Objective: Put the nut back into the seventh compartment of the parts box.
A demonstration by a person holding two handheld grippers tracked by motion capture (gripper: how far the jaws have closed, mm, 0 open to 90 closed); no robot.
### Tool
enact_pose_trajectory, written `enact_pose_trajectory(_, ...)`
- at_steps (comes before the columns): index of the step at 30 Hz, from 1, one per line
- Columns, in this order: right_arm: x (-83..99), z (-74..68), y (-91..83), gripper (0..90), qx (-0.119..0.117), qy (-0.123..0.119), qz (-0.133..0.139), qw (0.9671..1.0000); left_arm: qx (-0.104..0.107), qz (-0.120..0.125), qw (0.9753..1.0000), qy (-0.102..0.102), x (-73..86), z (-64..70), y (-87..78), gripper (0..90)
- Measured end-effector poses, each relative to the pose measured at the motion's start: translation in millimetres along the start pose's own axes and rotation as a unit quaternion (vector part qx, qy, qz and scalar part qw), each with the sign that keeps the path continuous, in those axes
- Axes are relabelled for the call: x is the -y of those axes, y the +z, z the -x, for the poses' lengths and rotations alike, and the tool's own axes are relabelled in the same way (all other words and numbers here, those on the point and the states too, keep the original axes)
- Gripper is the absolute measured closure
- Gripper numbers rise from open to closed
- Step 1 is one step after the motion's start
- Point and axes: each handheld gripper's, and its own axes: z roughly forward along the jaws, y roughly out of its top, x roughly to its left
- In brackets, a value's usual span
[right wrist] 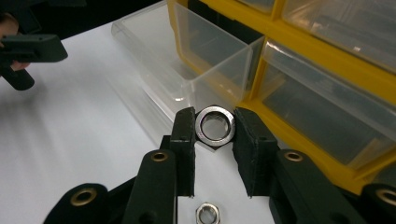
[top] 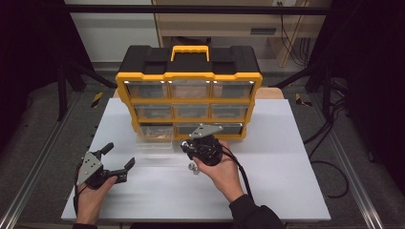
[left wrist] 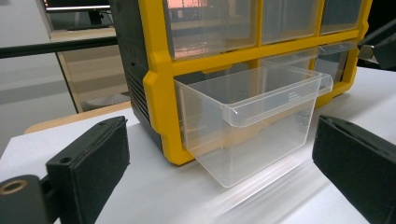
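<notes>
Right gripper view shows our right gripper (right wrist: 215, 128) pinching a steel hex nut (right wrist: 215, 125) beside the pulled-out clear drawer (right wrist: 187, 56), our left gripper (top: 114, 159) spread wide.

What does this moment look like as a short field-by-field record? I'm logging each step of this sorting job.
cabinet: yellow and black drawer cabinet at the far side of the white table
open drawer: clear drawer pulled out from the bottom row, left end
right gripper: right gripper shut on a steel nut, close to the open drawer
spare nut: smaller nut lying on the table under the right gripper
left gripper: left gripper open, holding nothing, on the table's left part, facing the drawer
</notes>
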Motion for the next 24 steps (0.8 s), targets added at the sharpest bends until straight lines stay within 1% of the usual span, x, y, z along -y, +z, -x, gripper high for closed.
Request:
enact_pose_trajectory(3,-7.2,-1.7,1.0,70.2,-0.002,-0.001,0.006,1.0,0.001,0.0,1.0,0.001,-0.1,0.2,0.2,3.6)
enact_pose_trajectory(5,-8.4,-1.6,1.3,70.1,-0.004,-0.002,0.008,1.0,0.002,-0.001,1.0,0.003,-0.1,0.3,0.6,3.6)
enact_pose_trajectory(9,-16.3,-3.7,1.5,70.1,-0.005,0.0,0.016,0.9999,0.002,-0.002,1.0,0.005,-0.2,0.9,0.9,3.5)
enact_pose_trajectory(13,-22.6,-5.3,2.4,70.1,-0.008,-0.002,0.019,0.9998,0.001,-0.002,1.0,0.003,0.0,0.7,0.7,3.1)
enact_pose_trajectory(17,-25.9,-7.1,2.3,70.1,-0.01,-0.003,0.023,0.9997,0.001,-0.002,1.0,0.001,0.1,0.9,0.8,2.7)
enact_pose_trajectory(18,-26.5,-7.7,3.6,70.1,-0.013,0.0,0.025,0.9996,0.002,-0.002,1.0,0.001,0.1,1.1,0.9,2.5)
enact_pose_trajectory(24,-30.3,-8.8,7.2,70.1,-0.012,-0.002,0.025,0.9996,0.003,-0.002,1.0,0.0,0.2,1.6,1.0,2.2)
